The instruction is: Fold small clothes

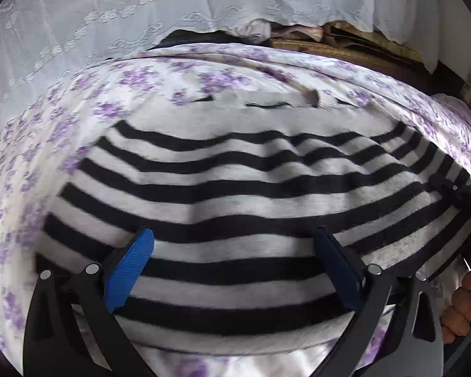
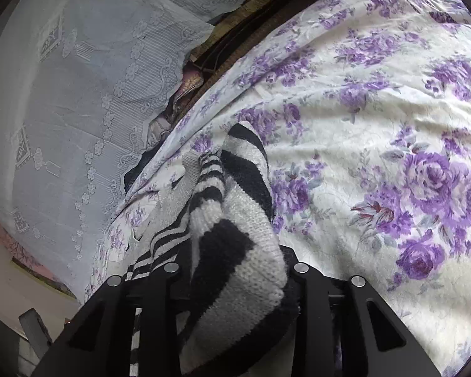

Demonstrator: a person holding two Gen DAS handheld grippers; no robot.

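sweater [image 2: 235, 270] edge in right gripper [image 2: 235, 282]

A bed sheet [image 2: 376, 163] printed with purple flowers covers the work surface. A white lace curtain [image 2: 62, 110] hangs just beside its far edge, lit by daylight.
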